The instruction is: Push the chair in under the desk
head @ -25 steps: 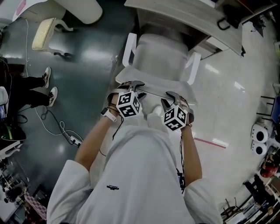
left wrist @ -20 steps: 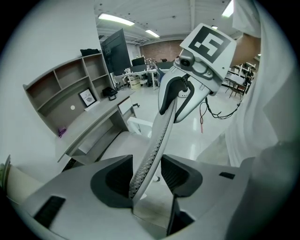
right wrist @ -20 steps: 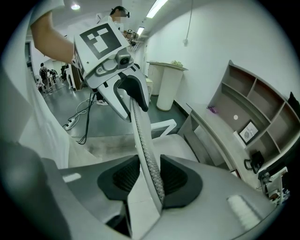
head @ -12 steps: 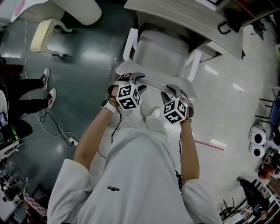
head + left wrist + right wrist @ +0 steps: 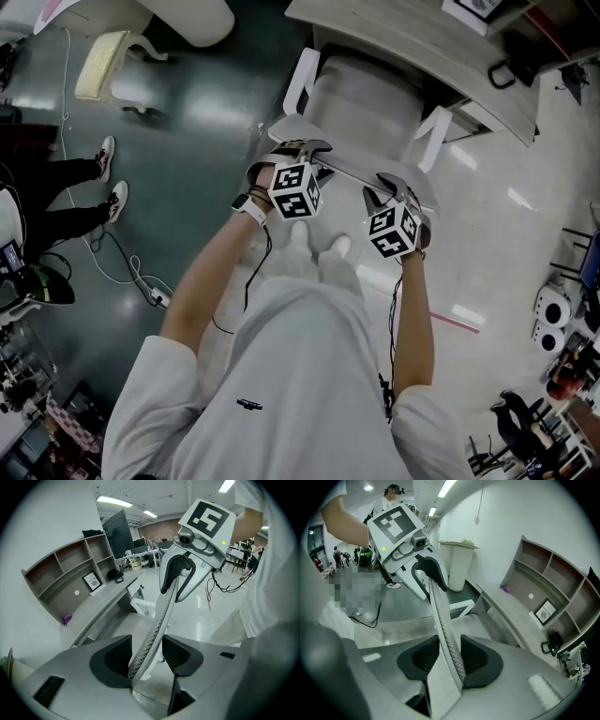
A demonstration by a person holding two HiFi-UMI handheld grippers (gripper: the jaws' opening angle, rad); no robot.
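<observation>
A pale office chair faces the grey desk, its seat partly under the desktop. My two grippers straddle the top edge of its mesh backrest. The left gripper is at the backrest's left end. Its jaws have just been opening: the mesh edge lies between the pads of the left gripper, with a gap beside it. At the right end sits the right gripper. In its own view the right gripper is shut on the backrest, the pads close against both faces.
A second chair stands at the upper left. A person's legs and a floor cable are at the left. A shelf unit tops the desk. A white bin stands beyond the chair. Equipment crowds the right edge.
The chair and both grippers have moved up the head view towards the desk, and more of the seat is under the desktop. The person has stepped forward behind it.
</observation>
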